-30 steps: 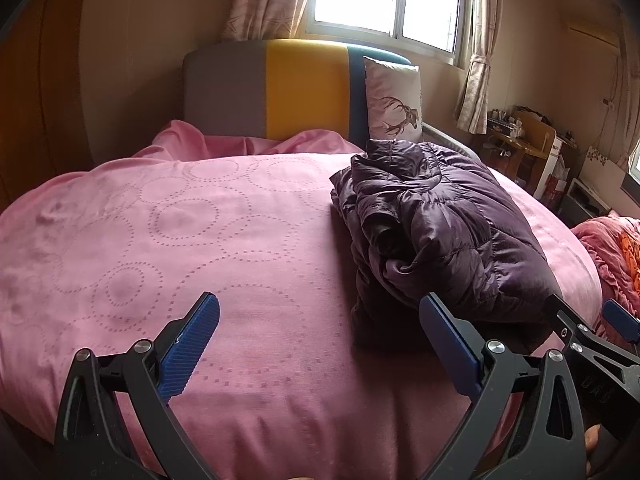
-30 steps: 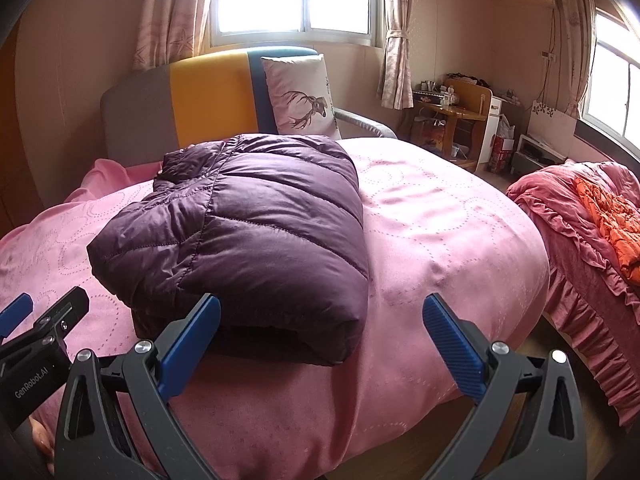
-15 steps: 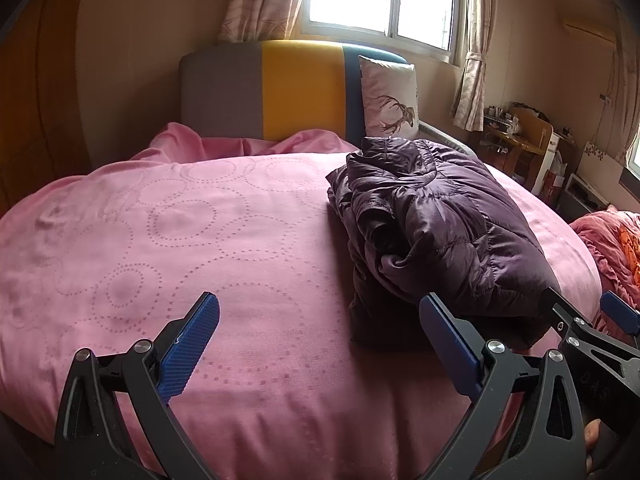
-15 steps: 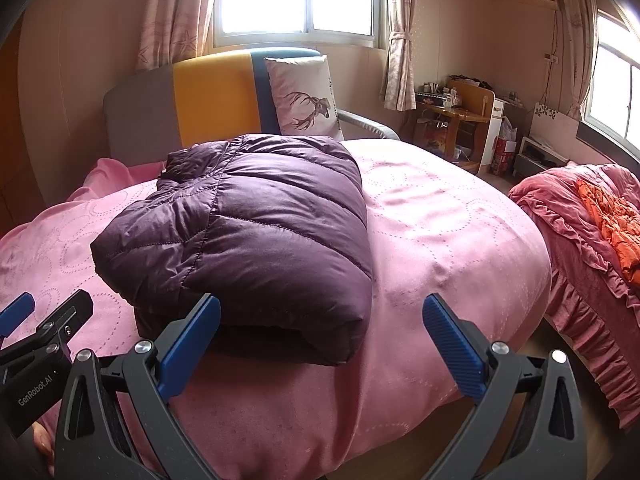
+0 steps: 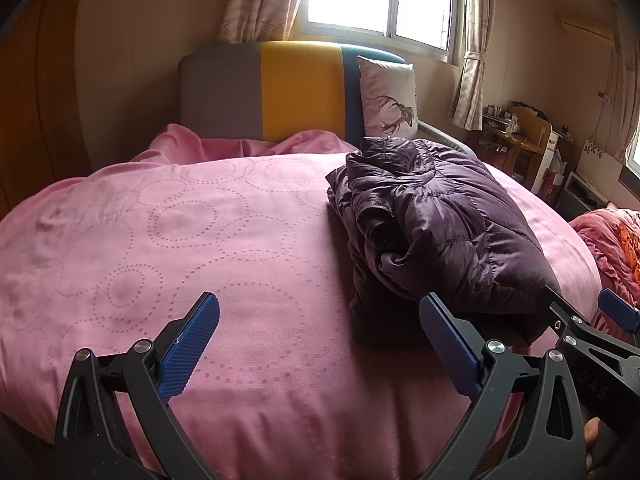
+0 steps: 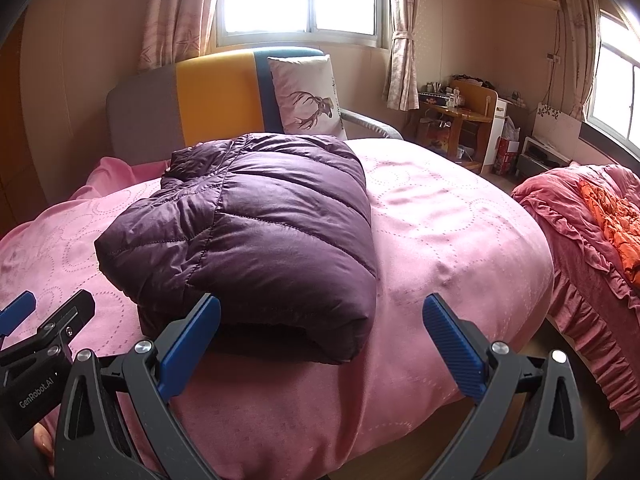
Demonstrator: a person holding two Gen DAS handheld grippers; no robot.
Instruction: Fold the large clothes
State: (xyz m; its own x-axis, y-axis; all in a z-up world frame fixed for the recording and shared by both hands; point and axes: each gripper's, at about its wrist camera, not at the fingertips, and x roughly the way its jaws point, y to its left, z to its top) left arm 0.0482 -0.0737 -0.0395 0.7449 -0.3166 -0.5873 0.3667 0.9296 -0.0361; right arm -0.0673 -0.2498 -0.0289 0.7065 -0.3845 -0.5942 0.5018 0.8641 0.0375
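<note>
A dark purple puffer jacket (image 6: pixel 256 232) lies folded into a thick, rounded bundle on the pink bedspread (image 5: pixel 180 240), and everything else is placed here by that bundle. The left gripper (image 5: pixel 320 344) hangs over the bedspread to the bundle's left, its blue-padded fingers (image 5: pixel 192 340) spread wide apart and holding nothing; its right finger sits just in front of the bundle's near left corner. The right gripper (image 6: pixel 324 344) hangs at the bundle's near edge, fingers (image 6: pixel 452 344) likewise spread wide and empty, the left one overlapping the jacket's folded front in the right wrist view, though contact cannot be told. Behind the bundle stands a headboard (image 6: pixel 208 96) in grey, yellow and blue panels, with a white pillow bearing a deer print (image 6: pixel 308 100) leaning against it. Far to the bundle's right lies a second bed with a ruffled red cover (image 6: pixel 580 248), and beyond it a wooden desk (image 6: pixel 460 116) against the wall.
</note>
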